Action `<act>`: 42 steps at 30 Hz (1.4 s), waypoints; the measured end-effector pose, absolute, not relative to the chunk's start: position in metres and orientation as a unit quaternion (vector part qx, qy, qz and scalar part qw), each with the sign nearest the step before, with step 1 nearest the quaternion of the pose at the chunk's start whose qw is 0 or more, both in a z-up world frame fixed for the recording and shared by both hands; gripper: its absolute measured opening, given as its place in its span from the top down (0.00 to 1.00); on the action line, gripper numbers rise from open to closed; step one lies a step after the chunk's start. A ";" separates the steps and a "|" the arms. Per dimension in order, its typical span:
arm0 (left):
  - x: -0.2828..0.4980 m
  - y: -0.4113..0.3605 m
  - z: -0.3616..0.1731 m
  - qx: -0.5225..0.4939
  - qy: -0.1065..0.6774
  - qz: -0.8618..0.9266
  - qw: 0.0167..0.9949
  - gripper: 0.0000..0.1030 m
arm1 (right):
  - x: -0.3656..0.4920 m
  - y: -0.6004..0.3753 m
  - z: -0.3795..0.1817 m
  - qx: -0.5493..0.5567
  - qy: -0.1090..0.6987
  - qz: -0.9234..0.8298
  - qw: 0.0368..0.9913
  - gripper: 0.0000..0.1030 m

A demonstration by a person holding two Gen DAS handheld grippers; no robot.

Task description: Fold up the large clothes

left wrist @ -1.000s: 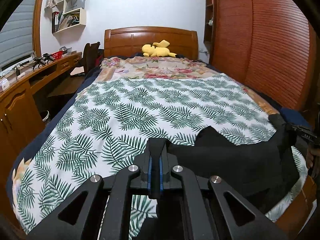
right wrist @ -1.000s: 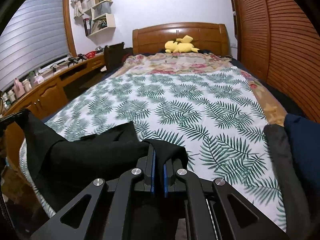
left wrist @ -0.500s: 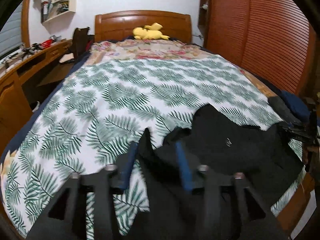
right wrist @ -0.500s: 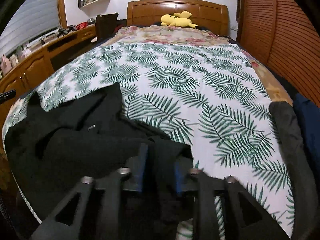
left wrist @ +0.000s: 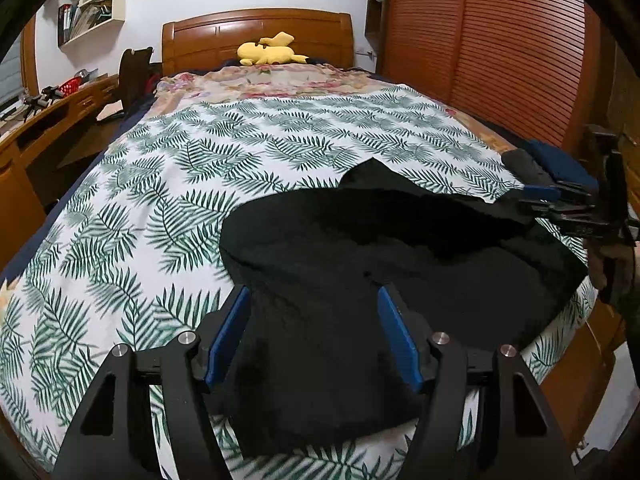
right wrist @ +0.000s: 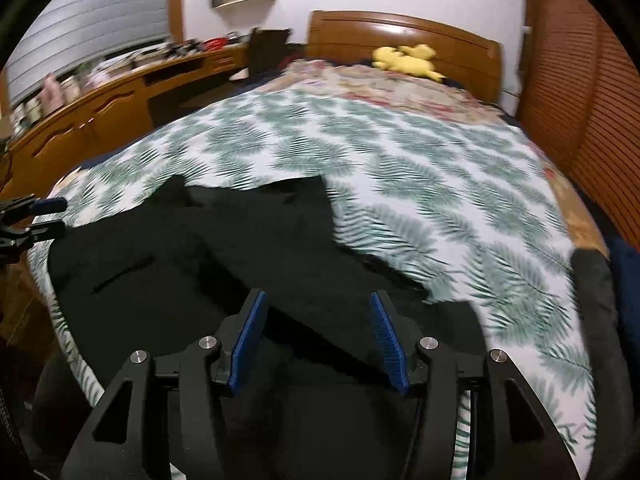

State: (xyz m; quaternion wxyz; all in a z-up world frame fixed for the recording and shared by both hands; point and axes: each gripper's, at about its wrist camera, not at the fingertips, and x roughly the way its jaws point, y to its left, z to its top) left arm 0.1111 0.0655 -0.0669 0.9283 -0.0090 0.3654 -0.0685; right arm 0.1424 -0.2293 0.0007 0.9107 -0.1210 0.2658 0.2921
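While both your left gripper [left wrist: 314, 334] and right gripper [right wrist: 318, 338] have just been opening wide and now hold nothing, pinch the soft, limp black garment [left wrist: 400, 248] at its edges.

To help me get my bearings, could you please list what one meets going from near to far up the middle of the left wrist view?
Left tool → black garment → leaf-print cover → floral blanket → yellow plush toy → wooden headboard.
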 end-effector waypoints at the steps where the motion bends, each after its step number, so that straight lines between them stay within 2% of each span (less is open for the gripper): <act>1: 0.108 0.066 -0.068 -0.012 0.367 -0.069 0.928 0.35 | 0.144 -0.222 -0.001 -0.124 0.270 0.300 0.907 0.46; 9: 0.091 0.074 -0.069 -0.020 0.366 -0.066 0.928 0.35 | 0.161 -0.176 -0.004 -0.162 0.310 0.316 0.882 0.46; 19: 0.096 0.074 -0.072 -0.016 0.374 -0.071 0.925 0.35 | 0.229 -0.157 -0.008 -0.209 0.355 0.273 0.869 0.48; 20: 0.096 0.073 -0.071 -0.012 0.374 -0.071 0.925 0.35 | 0.234 -0.155 -0.007 -0.209 0.356 0.277 0.868 0.56; 21: 0.097 0.071 -0.071 -0.009 0.372 -0.072 0.925 0.35 | 0.238 -0.153 -0.006 -0.207 0.355 0.284 0.866 0.80; 22: 0.096 0.070 -0.071 -0.006 0.371 -0.072 0.926 0.35 | 0.244 -0.150 -0.005 -0.206 0.355 0.297 0.862 0.86; 26: 0.098 0.065 -0.073 -0.011 0.369 -0.076 0.926 0.35 | 0.269 -0.143 0.008 -0.205 0.329 0.265 0.883 0.85; 27: 0.098 0.064 -0.073 -0.012 0.369 -0.078 0.926 0.35 | 0.273 -0.144 0.010 -0.197 0.325 0.255 0.889 0.80; 28: 0.098 0.062 -0.073 -0.012 0.369 -0.079 0.926 0.35 | 0.278 -0.146 0.014 -0.181 0.324 0.248 0.895 0.68; 29: 0.097 0.060 -0.073 -0.012 0.369 -0.082 0.926 0.35 | 0.282 -0.147 0.015 -0.167 0.324 0.244 0.899 0.63; 34: 0.095 0.051 -0.074 -0.013 0.372 -0.092 0.924 0.35 | 0.273 -0.176 0.024 -0.129 0.304 0.213 0.920 0.48; 38: 0.094 0.043 -0.075 -0.008 0.373 -0.104 0.922 0.35 | 0.256 -0.208 0.021 -0.121 0.305 0.205 0.922 0.47; 42: 0.094 0.037 -0.076 -0.010 0.372 -0.109 0.922 0.35 | 0.254 -0.241 0.008 -0.111 0.339 0.192 0.914 0.47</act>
